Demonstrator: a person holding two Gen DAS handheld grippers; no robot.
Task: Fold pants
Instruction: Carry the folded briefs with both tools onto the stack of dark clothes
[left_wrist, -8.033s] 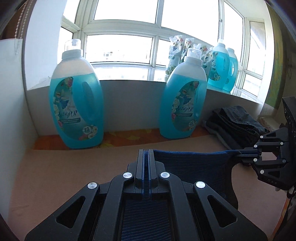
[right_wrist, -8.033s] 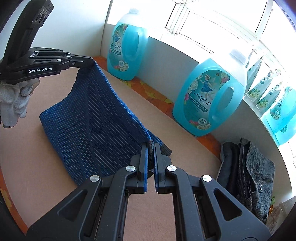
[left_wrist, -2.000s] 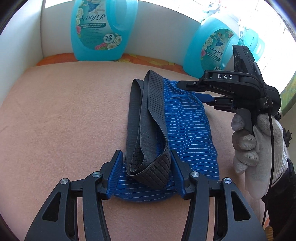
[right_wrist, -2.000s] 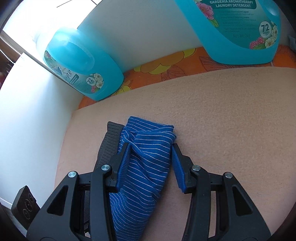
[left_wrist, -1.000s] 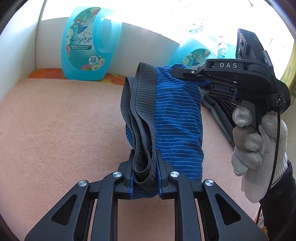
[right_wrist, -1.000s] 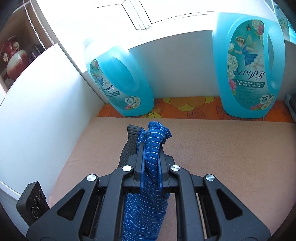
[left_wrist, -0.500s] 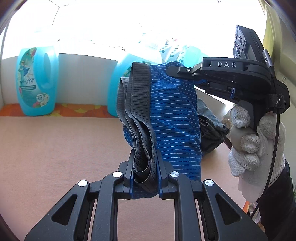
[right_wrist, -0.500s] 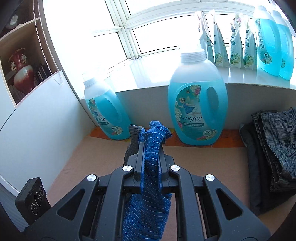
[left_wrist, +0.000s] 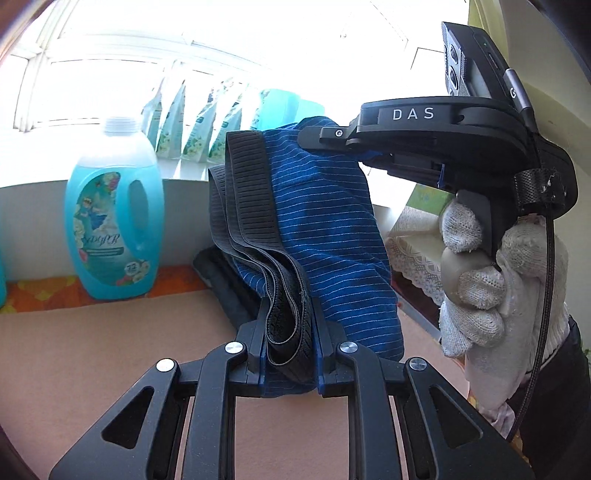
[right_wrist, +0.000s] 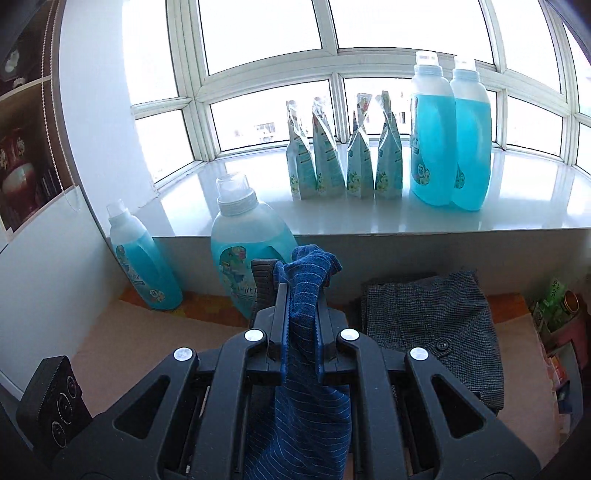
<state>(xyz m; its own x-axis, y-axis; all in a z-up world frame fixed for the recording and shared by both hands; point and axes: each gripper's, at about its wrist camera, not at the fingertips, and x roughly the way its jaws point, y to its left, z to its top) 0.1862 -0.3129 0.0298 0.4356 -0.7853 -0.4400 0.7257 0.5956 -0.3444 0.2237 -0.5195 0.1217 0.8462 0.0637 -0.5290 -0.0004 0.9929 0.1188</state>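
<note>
Both grippers are clamped on the folded blue striped pants (left_wrist: 325, 236), the left gripper (left_wrist: 290, 347) pinching the waistband end and the right gripper (right_wrist: 301, 328) the other, holding the bundle off the table (left_wrist: 92, 354), probably to carry it to the grey folded pile (right_wrist: 436, 321) ahead.

We count four detergent bottles (right_wrist: 432, 147), four refill pouches (right_wrist: 325, 151), one blue pants (right_wrist: 306, 280) and one grey folded garment (right_wrist: 436, 325).
</note>
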